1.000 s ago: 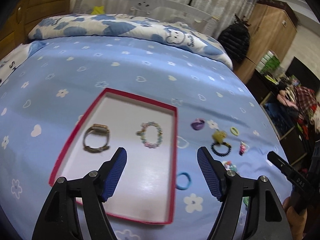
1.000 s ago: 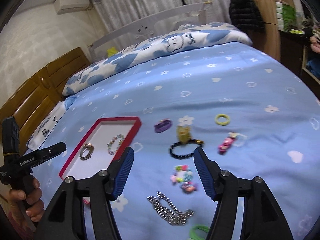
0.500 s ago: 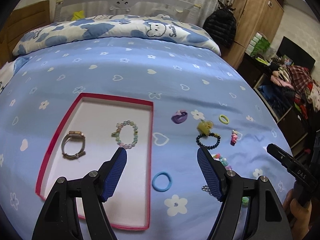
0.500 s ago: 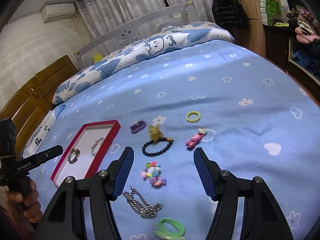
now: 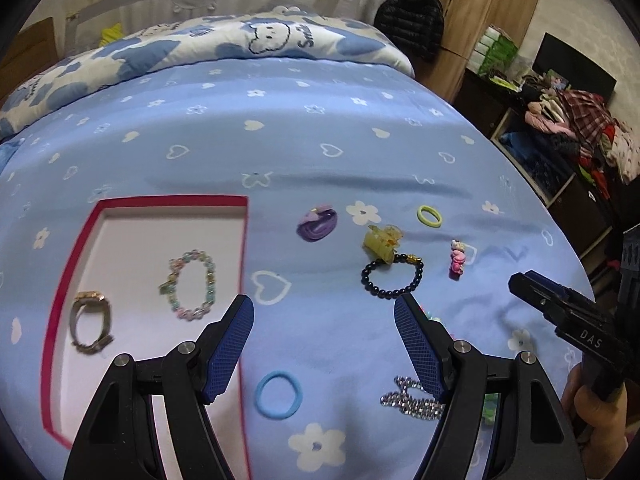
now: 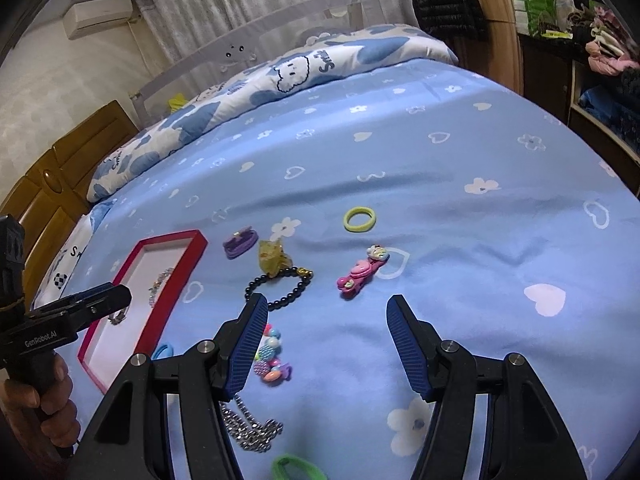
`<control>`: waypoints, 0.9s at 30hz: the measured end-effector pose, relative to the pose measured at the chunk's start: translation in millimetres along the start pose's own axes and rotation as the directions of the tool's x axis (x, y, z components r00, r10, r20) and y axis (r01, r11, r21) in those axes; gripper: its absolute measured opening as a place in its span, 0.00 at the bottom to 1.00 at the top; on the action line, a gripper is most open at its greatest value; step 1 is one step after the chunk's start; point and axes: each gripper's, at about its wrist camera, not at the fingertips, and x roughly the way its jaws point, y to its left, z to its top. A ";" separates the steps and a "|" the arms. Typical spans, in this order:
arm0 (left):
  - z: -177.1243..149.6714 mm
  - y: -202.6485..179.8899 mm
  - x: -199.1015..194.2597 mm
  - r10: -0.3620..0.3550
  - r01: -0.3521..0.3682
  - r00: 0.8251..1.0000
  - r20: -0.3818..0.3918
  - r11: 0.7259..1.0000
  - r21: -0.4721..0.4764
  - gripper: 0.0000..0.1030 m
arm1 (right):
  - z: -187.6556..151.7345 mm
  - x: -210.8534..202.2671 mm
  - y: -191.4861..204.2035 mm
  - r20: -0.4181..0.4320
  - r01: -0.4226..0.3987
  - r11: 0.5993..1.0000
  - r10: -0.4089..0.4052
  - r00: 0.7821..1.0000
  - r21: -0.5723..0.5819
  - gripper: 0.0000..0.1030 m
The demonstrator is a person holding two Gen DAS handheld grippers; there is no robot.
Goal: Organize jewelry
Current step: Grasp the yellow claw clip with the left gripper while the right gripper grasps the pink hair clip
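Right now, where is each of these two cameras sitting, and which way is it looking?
Left wrist view: sits on the left gripper, looking down its open fingers at the bed and red tray; the person's right hand shows at the right edge.
Right wrist view: sits on the right gripper, looking down over the loose pieces; the left hand shows at the left edge.
Shared: the tray, black bead bracelet, pink clip, yellow band.

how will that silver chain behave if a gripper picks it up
The silver chain lies in a loose heap of small links on the bedsheet, so it likely hangs limp and swings. Its shiny links look metal, so it is probably heavy for its size and could slip from the jaws.
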 end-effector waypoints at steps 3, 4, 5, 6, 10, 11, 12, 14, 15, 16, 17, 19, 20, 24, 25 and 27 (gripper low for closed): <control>8.1 -3.9 15.4 -0.005 0.005 1.000 -0.015 1.000 0.014 0.71 | 3.0 11.4 -3.0 -0.020 0.010 1.000 -0.010 1.000 -0.001 0.61; 11.8 -5.8 22.1 -0.007 0.007 1.000 -0.020 1.000 0.020 0.71 | 3.7 16.0 -4.1 -0.027 0.012 1.000 -0.012 1.000 0.001 0.61; 14.0 -8.0 27.6 -0.008 0.009 1.000 -0.024 1.000 0.024 0.71 | 4.6 20.6 -5.3 -0.035 0.014 1.000 -0.014 0.999 0.002 0.61; 17.5 -10.4 36.0 -0.008 0.009 0.999 -0.032 1.000 0.030 0.71 | 5.9 26.7 -7.0 -0.045 0.016 1.000 -0.016 0.999 0.004 0.61; 27.7 -17.9 61.3 -0.021 0.024 0.998 -0.054 0.999 0.045 0.71 | 11.1 45.3 -10.1 -0.072 0.024 1.000 -0.024 0.997 -0.001 0.55; 30.2 -20.2 67.6 -0.023 0.026 0.998 -0.059 0.998 0.049 0.71 | 12.1 49.1 -10.8 -0.077 0.026 1.000 -0.026 0.997 -0.002 0.55; 33.3 -23.1 75.8 -0.025 0.029 0.997 -0.068 0.998 0.055 0.71 | 13.7 54.6 -12.3 -0.085 0.030 1.000 -0.030 0.996 -0.002 0.54; 37.9 -27.6 87.4 -0.031 0.036 0.996 -0.080 0.997 0.061 0.71 | 16.0 62.7 -15.5 -0.099 0.035 0.999 -0.035 0.994 0.002 0.51; 41.5 -30.5 95.4 -0.032 0.038 0.996 -0.087 0.997 0.066 0.71 | 17.1 67.7 -17.6 -0.109 0.038 0.999 -0.038 0.993 0.004 0.51; 44.0 -32.1 101.0 -0.033 0.039 0.995 -0.092 0.997 0.068 0.71 | 18.0 71.1 -18.8 -0.114 0.041 0.999 -0.041 0.993 0.004 0.50; 47.0 -33.7 107.5 -0.034 0.040 0.995 -0.096 0.997 0.069 0.71 | 18.8 75.1 -20.3 -0.121 0.047 0.999 -0.047 0.992 0.004 0.50; 51.8 -36.9 121.2 -0.037 0.044 0.994 -0.106 0.997 0.068 0.71 | 19.9 81.7 -23.4 -0.135 0.050 0.999 -0.049 0.990 0.008 0.47; 53.6 -38.1 127.5 -0.040 0.047 0.993 -0.112 0.997 0.068 0.71 | 20.3 83.7 -23.9 -0.138 0.052 0.999 -0.051 0.989 0.009 0.46; 57.6 -44.0 153.5 -0.042 0.052 0.990 -0.138 0.996 0.069 0.70 | 21.9 90.2 -25.7 -0.148 0.051 0.999 -0.050 0.988 0.005 0.46; 58.3 -45.2 158.1 -0.043 0.054 0.989 -0.143 0.996 0.070 0.70 | 22.2 90.9 -25.3 -0.149 0.050 0.999 -0.049 0.988 0.002 0.45; 59.8 -46.9 168.7 -0.038 0.049 0.988 -0.151 0.996 0.070 0.69 | 22.7 93.2 -23.4 -0.153 0.049 0.999 -0.050 0.987 -0.010 0.42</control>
